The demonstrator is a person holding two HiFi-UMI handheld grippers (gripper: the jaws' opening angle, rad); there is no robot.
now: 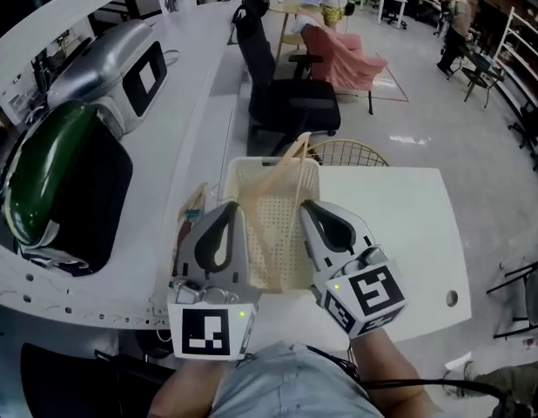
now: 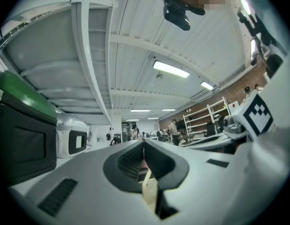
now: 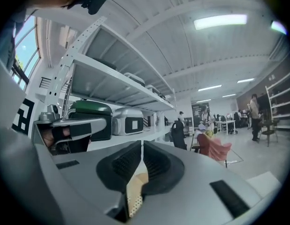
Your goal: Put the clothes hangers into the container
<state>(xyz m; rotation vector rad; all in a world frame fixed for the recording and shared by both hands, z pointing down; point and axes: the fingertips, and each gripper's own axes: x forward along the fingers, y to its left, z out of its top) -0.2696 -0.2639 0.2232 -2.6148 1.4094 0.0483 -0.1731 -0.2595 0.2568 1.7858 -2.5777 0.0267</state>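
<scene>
**Both tongs closed and empty over the hanger basket**

The left gripper [image 1: 227, 207] and right gripper [image 1: 308, 205] are held side by side over the near end of a cream perforated plastic basket [image 1: 262, 165], which stands on a white rectangular table [image 1: 400, 233]. In each gripper view the 2 jaws are drawn together with nothing between the pads, and only the basket's dotted wall shows below them. A tan triangular clothes hanger [image 1: 295, 151] is at the basket, its top rising past the far rim. It is blurred, so whether it lies fully inside is unclear.
</scene>
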